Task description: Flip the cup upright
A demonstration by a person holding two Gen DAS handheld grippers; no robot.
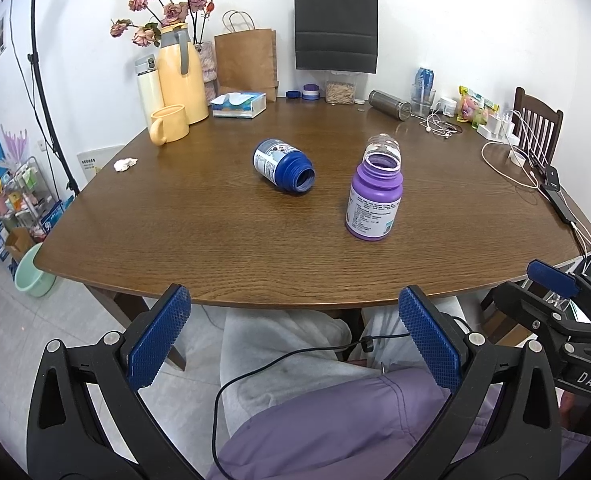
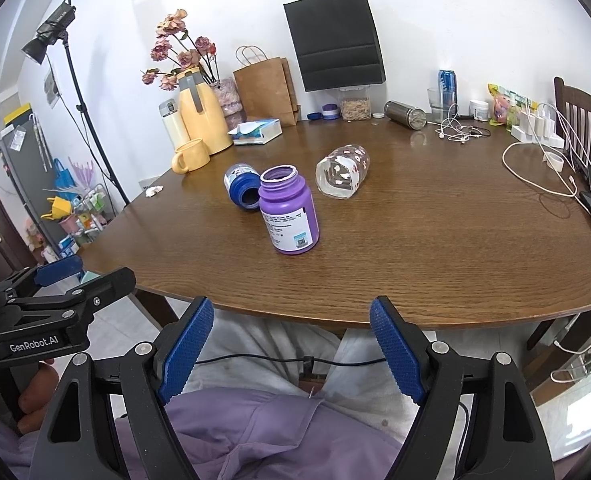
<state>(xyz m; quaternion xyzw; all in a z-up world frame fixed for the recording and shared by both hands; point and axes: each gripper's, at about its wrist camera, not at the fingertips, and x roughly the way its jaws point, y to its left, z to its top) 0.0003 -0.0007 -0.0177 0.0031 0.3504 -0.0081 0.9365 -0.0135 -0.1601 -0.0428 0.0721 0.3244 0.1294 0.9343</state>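
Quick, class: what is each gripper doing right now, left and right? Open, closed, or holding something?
Left gripper: open, holding nothing, short of the table edge.
Right gripper: open, holding nothing, also short of the table edge.

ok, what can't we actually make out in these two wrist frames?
- Clear patterned bottle: in the left wrist view mostly hidden behind the purple bottle; lying down only shows in the right wrist view.
- Blue bottle: partly covered by the purple bottle in the right wrist view.
- Purple bottle's label text: too small in both.
- Right gripper: cut off by the left wrist frame's edge.
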